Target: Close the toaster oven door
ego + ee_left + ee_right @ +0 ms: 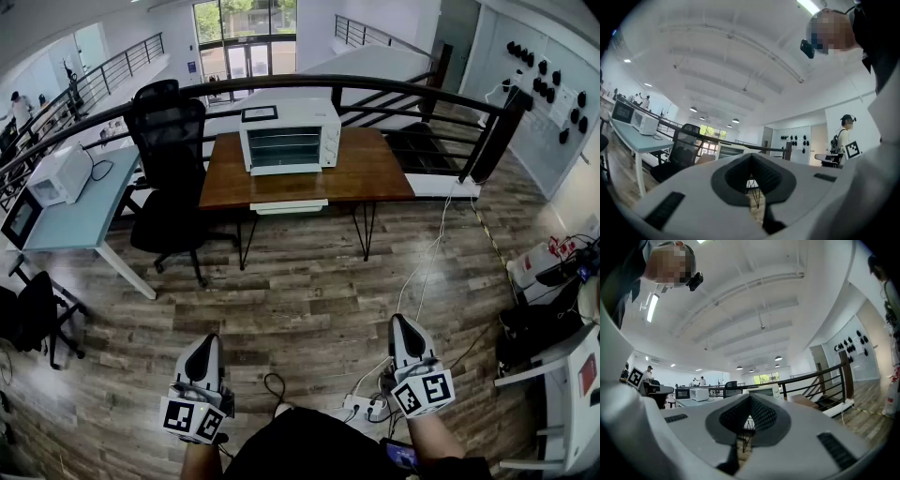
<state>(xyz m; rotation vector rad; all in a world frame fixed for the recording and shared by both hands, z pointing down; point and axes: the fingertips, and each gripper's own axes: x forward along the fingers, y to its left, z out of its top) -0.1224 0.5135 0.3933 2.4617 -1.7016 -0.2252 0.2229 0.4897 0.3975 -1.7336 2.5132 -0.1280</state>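
Head view: toaster oven door (286,170) lies dead ahead, well beyond your left gripper (208,345) and right gripper (401,325), both closed, empty.

The toaster oven (289,136) stood on the table (375,178), toward its back edge, with its door (286,170) lying open just before it. Behind the toaster oven ran a railing (394,89). To its left stood an office chair (169,150), and farther left a second table (84,220) carrying a microwave (58,176). Well in front of the toaster oven, over the floor (309,300), hung the left claw (208,349) and the right claw (401,328), with a power strip (364,406) on the floor between them.
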